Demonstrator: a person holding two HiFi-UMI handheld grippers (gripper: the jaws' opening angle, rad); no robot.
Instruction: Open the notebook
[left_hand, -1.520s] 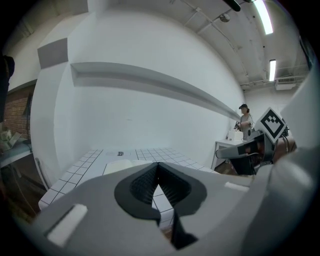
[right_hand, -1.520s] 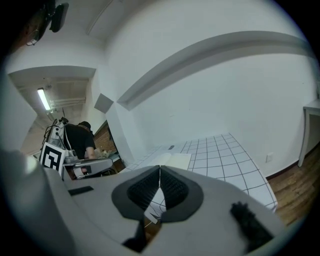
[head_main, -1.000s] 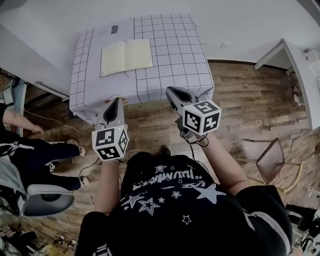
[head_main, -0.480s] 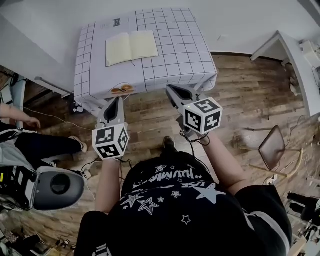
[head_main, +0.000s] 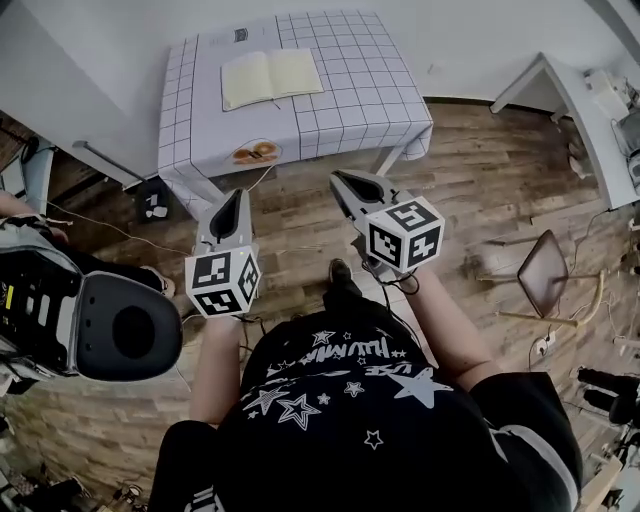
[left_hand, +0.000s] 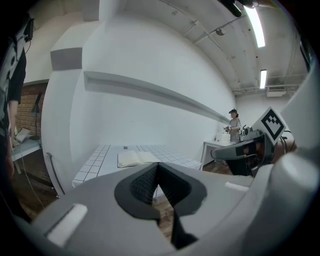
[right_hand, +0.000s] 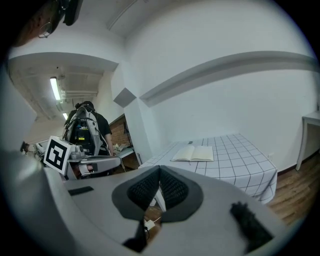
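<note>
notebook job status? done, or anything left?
Done: the notebook lies open and flat on the checked table, both pages showing. In hand: nothing. The left gripper and the right gripper are both shut and empty, held over the wood floor short of the table's near edge, touching nothing. Left: no step looks outstanding; the task appears complete.

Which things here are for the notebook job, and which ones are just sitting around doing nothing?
For the job:
- notebook, already lying open on the checked table
- left gripper and right gripper, both shut and empty, away from the table

Just lying about:
- office chair
- white desk
</note>
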